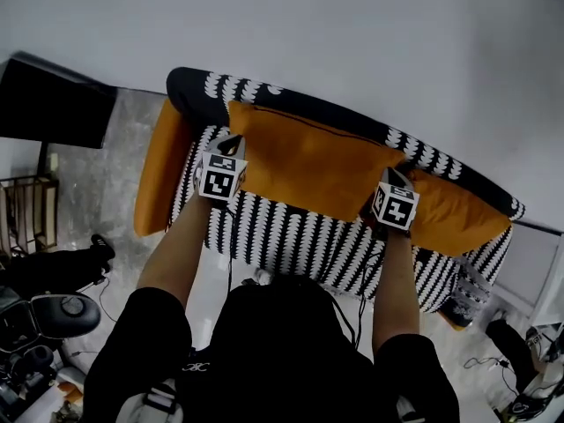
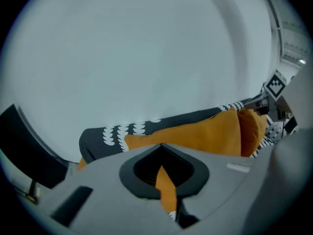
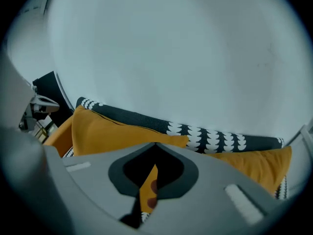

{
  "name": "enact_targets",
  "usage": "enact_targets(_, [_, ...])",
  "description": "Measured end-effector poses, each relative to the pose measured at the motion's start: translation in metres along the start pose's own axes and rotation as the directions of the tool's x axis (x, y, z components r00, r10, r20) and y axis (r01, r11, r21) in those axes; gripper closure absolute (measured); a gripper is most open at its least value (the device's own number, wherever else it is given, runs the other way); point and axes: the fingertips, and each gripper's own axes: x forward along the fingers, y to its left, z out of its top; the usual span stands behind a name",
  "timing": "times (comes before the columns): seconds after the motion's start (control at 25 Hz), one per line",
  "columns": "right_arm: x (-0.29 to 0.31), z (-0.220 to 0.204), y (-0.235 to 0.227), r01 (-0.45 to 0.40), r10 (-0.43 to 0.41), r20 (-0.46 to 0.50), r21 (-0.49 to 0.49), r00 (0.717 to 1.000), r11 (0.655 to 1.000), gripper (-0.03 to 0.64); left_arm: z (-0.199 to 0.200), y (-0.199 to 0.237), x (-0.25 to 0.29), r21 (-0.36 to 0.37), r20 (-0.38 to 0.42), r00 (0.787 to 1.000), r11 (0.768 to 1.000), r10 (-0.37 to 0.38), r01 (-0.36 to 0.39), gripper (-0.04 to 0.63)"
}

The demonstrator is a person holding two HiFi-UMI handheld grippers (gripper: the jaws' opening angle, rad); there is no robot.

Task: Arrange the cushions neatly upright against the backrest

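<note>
The middle cushion (image 1: 308, 161) stands leaning on the backrest (image 1: 352, 117) of the sofa (image 1: 291, 236). The left gripper (image 1: 231, 144) and right gripper (image 1: 392, 174) each have their jaws closed tight on a pinch of its orange fabric near a lower corner, probably to square it upright. A second cushion (image 1: 454, 218) lies flatter at the right, and a third cushion (image 1: 163, 166) droops over the sofa's left end. No writing is legible. The cubes (image 1: 220, 176) bear only square markers.

Black sofa with white leaf-pattern fabric (image 1: 291, 236) on a grey floor (image 1: 106, 183), large orange fabric cushion (image 1: 308, 161) upright against its backrest (image 1: 352, 117), second orange cushion (image 1: 163, 170) at its left end, third orange cushion (image 1: 458, 218) lying at the right end.
</note>
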Motion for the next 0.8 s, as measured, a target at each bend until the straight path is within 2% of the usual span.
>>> enact_targets(0.2, [-0.035,0.003,0.02,-0.003,-0.004,0.087,0.074,0.996,0.997,0.609,0.011,-0.022,-0.033,-0.074,0.059,0.998,0.997,-0.028,0.032,0.588])
enact_targets(0.4, [-0.089,0.021,0.048,-0.023,0.0,0.188,0.117,0.982,0.993,0.609,0.027,-0.05,-0.079,-0.07,0.103,0.993,0.995,-0.063,0.07,0.588])
enact_targets(0.56, [-0.145,0.041,0.073,-0.036,-0.012,0.294,0.159,0.956,0.987,0.611,0.044,-0.073,-0.123,-0.066,0.163,0.981,0.991,-0.103,0.115,0.586])
enact_targets(0.68, [-0.185,0.052,0.091,-0.022,-0.051,0.362,0.194,0.931,0.981,0.611,0.059,-0.088,-0.158,-0.054,0.214,0.967,0.987,-0.139,0.154,0.586])
enact_targets(0.8, [-0.223,0.059,0.106,0.003,-0.087,0.409,0.201,0.909,0.98,0.611,0.075,-0.108,-0.194,-0.008,0.276,0.945,0.982,-0.177,0.187,0.586])
